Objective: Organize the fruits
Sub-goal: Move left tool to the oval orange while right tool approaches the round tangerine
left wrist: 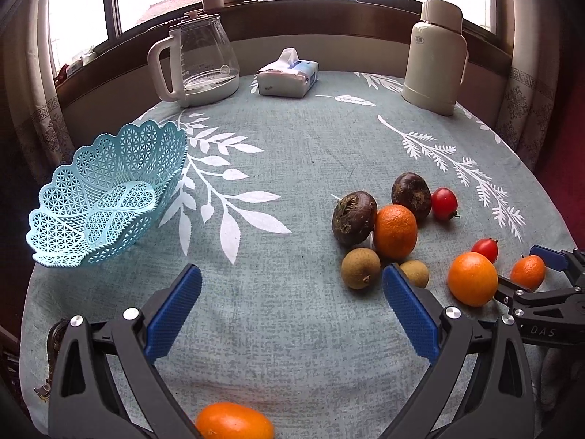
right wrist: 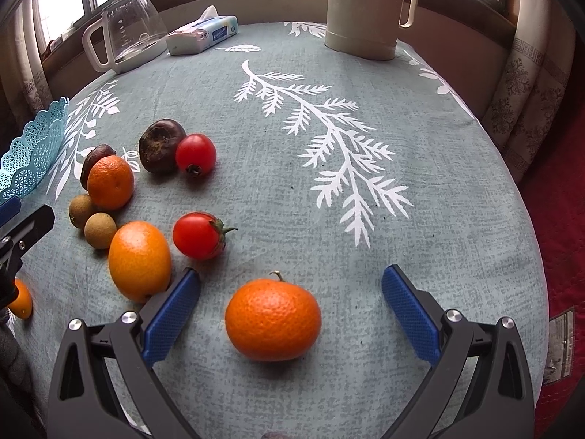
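While your right claw (right wrist: 290, 294) hangs spread around the round, stemmed orange mandarin (right wrist: 273, 320) on the worktop, nothing is gripped yet — you look to be at the pickup. Squeeze gently, then carry it left to the empty pale-blue lattice plastic basket (left wrist: 106, 197). Your left claw (left wrist: 292, 301) idles spread — empty.

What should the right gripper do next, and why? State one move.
Probably ease the right gripper forward and close on the mandarin: it lies between the open fingers, untouched, and the blue basket holds no fruit yet.
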The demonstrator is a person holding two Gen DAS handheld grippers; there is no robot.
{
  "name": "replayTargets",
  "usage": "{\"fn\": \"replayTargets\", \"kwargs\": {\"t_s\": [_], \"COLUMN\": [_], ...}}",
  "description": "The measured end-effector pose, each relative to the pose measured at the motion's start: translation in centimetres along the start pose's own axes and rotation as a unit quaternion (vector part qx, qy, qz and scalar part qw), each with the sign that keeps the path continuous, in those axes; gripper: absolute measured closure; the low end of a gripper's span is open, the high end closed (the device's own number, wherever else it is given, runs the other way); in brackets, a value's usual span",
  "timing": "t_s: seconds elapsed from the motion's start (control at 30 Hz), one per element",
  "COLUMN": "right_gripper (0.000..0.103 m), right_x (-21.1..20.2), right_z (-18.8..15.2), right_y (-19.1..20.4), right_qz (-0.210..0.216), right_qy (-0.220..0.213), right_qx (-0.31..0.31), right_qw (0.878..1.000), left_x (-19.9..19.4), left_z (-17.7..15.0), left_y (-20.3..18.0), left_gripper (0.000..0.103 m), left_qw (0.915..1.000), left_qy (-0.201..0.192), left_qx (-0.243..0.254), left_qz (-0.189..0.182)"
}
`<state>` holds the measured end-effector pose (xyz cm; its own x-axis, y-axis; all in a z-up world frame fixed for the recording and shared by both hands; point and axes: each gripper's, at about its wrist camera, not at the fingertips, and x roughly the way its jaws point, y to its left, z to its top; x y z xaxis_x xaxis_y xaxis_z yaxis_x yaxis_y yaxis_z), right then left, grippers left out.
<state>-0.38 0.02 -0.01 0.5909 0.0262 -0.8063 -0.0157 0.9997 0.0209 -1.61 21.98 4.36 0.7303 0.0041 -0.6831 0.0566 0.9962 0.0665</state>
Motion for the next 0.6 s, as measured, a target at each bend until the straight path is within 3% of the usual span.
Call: {"fn": "replayTargets", "kwargs": {"t_s": [0.3,0.6], "right_gripper": [0.005,0.005], "right_x": [-0.8,-2.5], "right_z": [0.0,0.1], "right_y": [-1.0,-1.0], "right_qz": [0.035,0.032], "right_qy": [-0.018,-0.046], "right_qx": [0.024,0.030], "right_qw": [0.999,0.998], "left_x": [-1.6,-3.2], "left_z": [-0.4,-1.3], "left_y": [0.0,1.2], "left_gripper": [0.002,0.002], "left_qw": [0.9998,0.9997], "left_qy": [-0.015,-0.024], "left_qx": [0.006,-0.004], "left_qz": [0.010,0.007]}}
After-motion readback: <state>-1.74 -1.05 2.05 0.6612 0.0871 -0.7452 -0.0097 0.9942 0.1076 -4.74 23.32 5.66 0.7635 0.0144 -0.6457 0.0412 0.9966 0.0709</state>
